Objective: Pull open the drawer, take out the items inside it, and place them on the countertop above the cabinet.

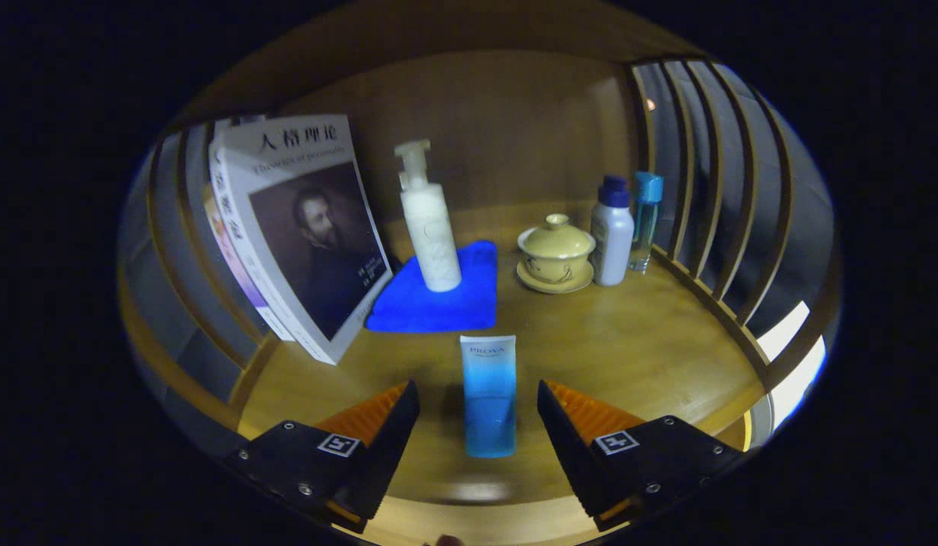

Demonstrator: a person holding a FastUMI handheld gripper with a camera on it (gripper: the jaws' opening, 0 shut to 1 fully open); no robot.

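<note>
Wooden countertop (628,334) is seen in the gripper view, with a blue-and-white squeeze tube (489,396) standing upright on it between the fingers of the gripper (478,413), which are spread wide and touch nothing. The placing step is judged to be finishing; a straight retreat is called for next, so that the tube is not knocked over. Beyond the tube, a white pump bottle (430,227) is set on a blue folded cloth (438,299). The drawer cannot be made out, so what remains inside is unknown.

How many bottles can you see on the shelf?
3. A white pump bottle stands on the blue cloth. A white bottle and a clear blue-capped bottle stand right of the lidded cup.
</note>
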